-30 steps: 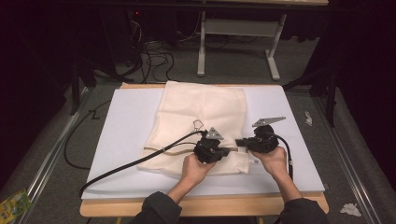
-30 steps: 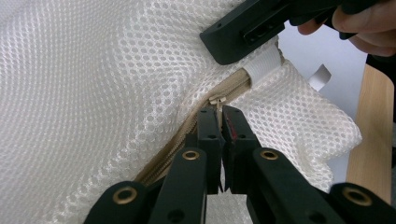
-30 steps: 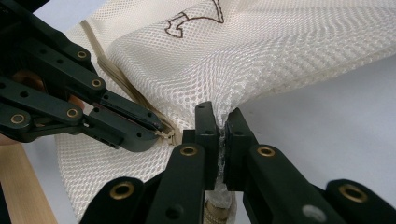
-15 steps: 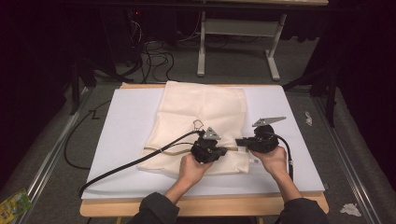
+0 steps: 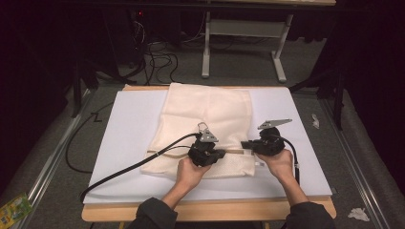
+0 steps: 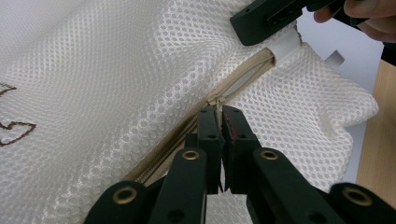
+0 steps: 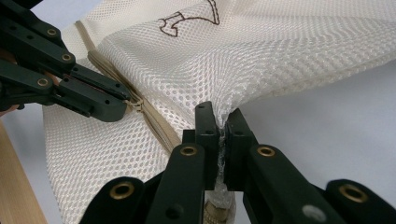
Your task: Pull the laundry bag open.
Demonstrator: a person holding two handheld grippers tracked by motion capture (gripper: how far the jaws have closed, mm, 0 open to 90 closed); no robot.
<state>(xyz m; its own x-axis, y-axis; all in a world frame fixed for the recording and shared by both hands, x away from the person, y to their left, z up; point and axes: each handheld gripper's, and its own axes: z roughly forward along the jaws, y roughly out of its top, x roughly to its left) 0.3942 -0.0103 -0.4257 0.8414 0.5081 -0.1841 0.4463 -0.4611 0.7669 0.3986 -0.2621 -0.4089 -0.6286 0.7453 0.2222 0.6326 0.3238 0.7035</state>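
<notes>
Left gripper (image 5: 216, 156) and right gripper (image 5: 249, 144) lying low over the mesh bag (image 5: 205, 119), forearms reaching in from the near table edge (image 5: 205, 210); bare white mat (image 5: 129, 124) lying left and right.

Left gripper (image 6: 220, 112) clamping shut on the zipper pull (image 6: 215, 99).

Right gripper (image 7: 220, 122) pinching bag mesh (image 7: 280, 56) beside the zipper (image 7: 154, 122).

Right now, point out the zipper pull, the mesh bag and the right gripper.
zipper pull (image 6: 218, 100), left gripper view, its tab just above the shut jaws.
mesh bag (image 5: 205, 112), high view, middle of the cloth.
right gripper (image 7: 223, 122), right gripper view, between its fingertips pinching the mesh.
</notes>
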